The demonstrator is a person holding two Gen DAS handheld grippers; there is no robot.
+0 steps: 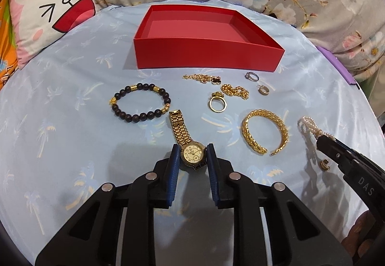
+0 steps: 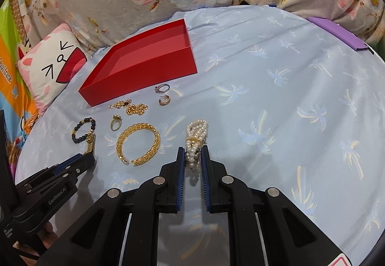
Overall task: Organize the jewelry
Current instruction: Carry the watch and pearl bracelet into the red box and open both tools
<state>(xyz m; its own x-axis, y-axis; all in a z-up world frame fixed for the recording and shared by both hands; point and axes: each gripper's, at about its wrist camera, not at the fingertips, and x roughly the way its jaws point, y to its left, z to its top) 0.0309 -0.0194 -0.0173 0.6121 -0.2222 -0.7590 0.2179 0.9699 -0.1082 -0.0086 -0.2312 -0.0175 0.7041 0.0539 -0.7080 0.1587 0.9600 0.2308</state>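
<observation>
With the left gripper (image 1: 193,155) clamped on the round case of the gold metal-link watch (image 1: 186,143) near the pale blue bedsheet's (image 1: 72,136) front edge, its loose strap will likely dangle, while the right gripper (image 2: 193,160) pinches a limp white pearl bracelet (image 2: 195,143).

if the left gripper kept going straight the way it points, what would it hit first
The left gripper is already closed on the gold watch's round face. Straight ahead lies the watch's gold link band, then probably the gold ring; depth is unclear.
</observation>
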